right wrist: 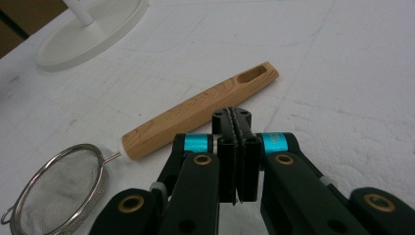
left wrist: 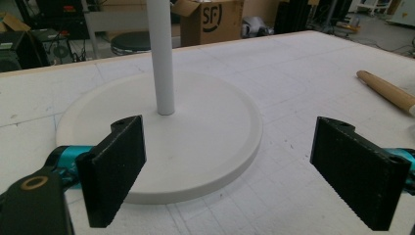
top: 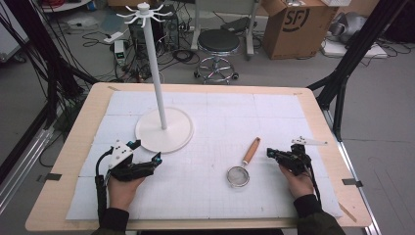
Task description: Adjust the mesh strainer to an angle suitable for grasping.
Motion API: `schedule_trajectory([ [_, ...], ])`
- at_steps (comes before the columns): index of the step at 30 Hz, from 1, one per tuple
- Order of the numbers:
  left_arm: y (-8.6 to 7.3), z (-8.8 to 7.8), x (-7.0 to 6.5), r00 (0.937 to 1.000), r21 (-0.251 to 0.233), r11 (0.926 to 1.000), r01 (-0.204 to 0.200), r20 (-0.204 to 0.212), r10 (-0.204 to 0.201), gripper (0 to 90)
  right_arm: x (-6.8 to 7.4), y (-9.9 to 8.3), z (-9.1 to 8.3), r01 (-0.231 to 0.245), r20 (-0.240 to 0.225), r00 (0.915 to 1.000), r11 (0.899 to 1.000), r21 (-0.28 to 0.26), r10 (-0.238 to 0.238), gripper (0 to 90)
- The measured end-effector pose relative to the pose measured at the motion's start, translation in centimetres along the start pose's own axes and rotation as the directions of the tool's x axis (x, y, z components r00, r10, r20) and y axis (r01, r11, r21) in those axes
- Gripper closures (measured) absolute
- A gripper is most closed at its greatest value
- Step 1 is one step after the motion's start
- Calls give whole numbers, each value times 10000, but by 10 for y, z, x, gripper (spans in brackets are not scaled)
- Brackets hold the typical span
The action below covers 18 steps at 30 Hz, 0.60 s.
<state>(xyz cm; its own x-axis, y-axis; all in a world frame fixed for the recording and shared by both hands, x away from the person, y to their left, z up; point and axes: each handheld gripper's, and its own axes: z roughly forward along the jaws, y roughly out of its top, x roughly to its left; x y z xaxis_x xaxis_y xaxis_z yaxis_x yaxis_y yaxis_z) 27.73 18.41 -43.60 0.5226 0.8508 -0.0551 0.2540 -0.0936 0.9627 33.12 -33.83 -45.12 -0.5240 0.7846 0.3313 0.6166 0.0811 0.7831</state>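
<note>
The strainer (top: 243, 165) lay on the white mat, well away from the table edge (top: 342, 161). The right gripper (top: 270, 153), pressed together empty, was just beside its wooden handle (right wrist: 200, 110). The left gripper (top: 157, 157) was spread wide, near the stand base (left wrist: 195, 142).

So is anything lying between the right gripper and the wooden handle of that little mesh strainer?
Nothing visible does. The right gripper, its fingers pressed together with nothing between them, sits just short of the small metal mesh strainer's light wooden handle, with bare white table cover between them. The white round-based hook stand stands well off to the side.
</note>
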Motion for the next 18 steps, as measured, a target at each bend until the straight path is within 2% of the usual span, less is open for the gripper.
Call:
schedule_trajectory([
  [5, 0, 0, -1, 10000, -15, 10000, 3, -27, -3, 138, -3, 6, 11, -362, -7, 9993, 9961, 807, 364, 899],
  [12, 0, 0, -1, 10000, -50, 10000, -46, -48, 46, 141, 0, 12, 25, -266, -52, 9996, 9910, 1311, 275, 900],
  [14, 0, 0, -1, 10000, -43, 10000, -57, -45, 57, 142, 0, 13, 27, -322, 26, 9995, 9901, 1365, 322, 900],
  [15, 0, 0, -1, 10000, -25, 10000, -74, -32, 74, 142, 0, 15, 31, -467, 168, 9989, 9846, 1683, 445, 900],
  [16, 0, 0, -1, 10000, -24, 10000, -72, -31, 72, 142, 0, 16, 33, -549, 242, 9984, 9829, 1757, 514, 900],
  [18, 0, 0, -1, 10000, -14, 10000, -75, -13, 75, 142, 1, 17, 35, -623, 220, 9980, 9825, 1754, 593, 900],
])
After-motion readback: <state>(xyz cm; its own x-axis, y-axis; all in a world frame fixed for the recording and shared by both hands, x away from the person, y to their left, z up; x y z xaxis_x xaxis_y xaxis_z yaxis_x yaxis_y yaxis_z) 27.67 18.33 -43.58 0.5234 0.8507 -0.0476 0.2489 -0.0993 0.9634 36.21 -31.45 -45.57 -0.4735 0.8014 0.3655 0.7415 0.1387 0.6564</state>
